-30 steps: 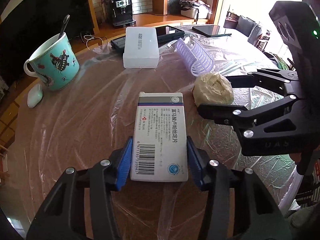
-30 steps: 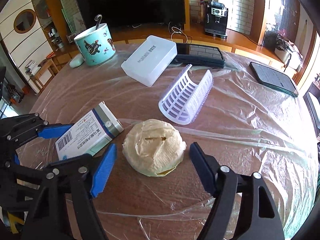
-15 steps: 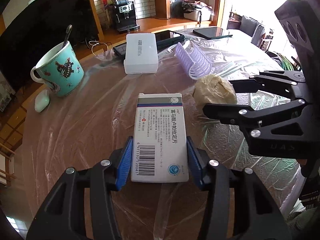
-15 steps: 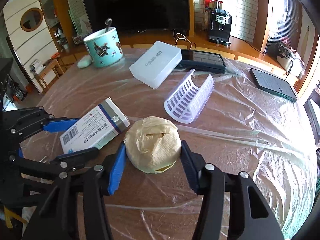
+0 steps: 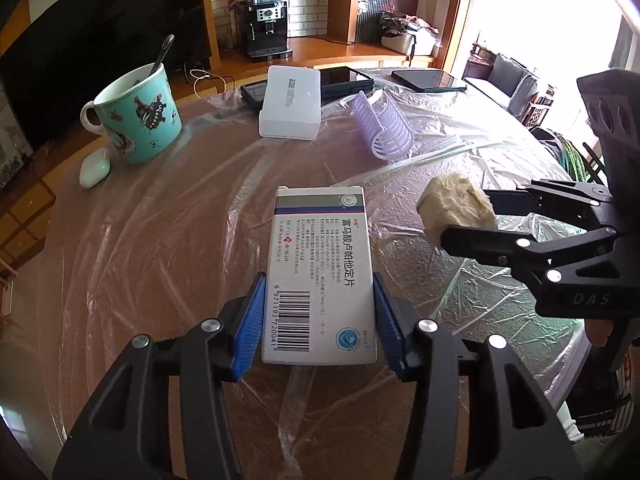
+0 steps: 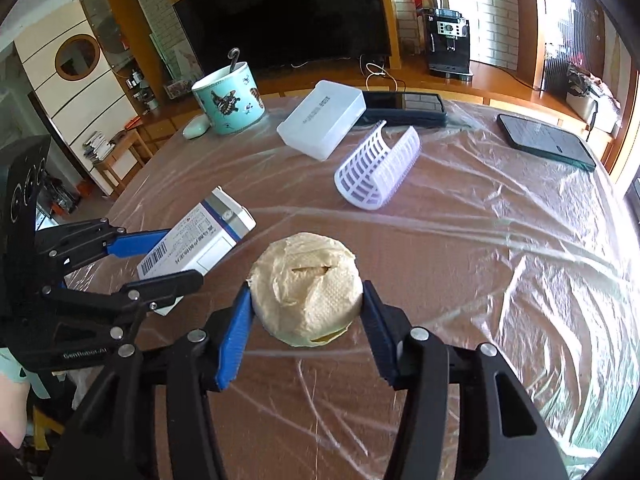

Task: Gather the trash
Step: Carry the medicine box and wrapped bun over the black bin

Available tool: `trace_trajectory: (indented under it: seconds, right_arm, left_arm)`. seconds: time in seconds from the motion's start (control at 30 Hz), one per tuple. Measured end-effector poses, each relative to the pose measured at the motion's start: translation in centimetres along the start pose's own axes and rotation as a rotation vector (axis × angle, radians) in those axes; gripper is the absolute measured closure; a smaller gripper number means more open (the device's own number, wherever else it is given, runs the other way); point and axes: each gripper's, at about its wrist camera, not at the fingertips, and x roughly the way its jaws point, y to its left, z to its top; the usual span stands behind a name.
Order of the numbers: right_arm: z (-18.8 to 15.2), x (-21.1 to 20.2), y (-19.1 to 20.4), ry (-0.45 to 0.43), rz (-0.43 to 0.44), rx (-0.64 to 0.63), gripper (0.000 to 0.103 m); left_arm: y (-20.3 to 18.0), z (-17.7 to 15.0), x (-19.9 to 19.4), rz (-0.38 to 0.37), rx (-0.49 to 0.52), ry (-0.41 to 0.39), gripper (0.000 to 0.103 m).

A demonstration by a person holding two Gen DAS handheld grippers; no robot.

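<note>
Jaws of the left gripper clench the long sides of a white rectangular cardboard medicine box with a barcode; jaws of the right gripper, having just been closing, now grasp a crumpled cream paper wad, its blue pads pressing both flanks. Both items sit over the round brown desk draped in clear plastic film; whether they touch it cannot be told. Left wrist view alone shows the box's printed face and the right gripper's side profile; right wrist view alone shows the wad's slit top and the box's far end. Farther out: a lilac slatted plastic curved rack, lying open side up; a translucent white lidded plastic case; a teal patterned ceramic mug containing a spoon; a pale green oval earbud case beside it.
</note>
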Motion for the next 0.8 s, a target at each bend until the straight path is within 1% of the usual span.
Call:
trace_trajectory:
  seconds: [0.1, 0.47, 0.8]
  right_arm:
    - [-0.6, -0.6, 0.1, 0.000, 0.005, -0.008, 0.051]
    - [-2.1, -3.4, 0.4, -0.034, 0.031, -0.024, 0.051]
    - [-4.4, -6.9, 1.4, -0.064, 0.070, -0.060, 0.051]
  left_arm:
    - [-0.4, -0.3, -0.3, 0.000, -0.009, 0.002, 0.051]
    - [-1.7, -1.8, -2.1, -0.015, -0.040, -0.032, 0.051]
    - [-3.6, -4.2, -5.5, -0.044, -0.053, -0.085, 0.051]
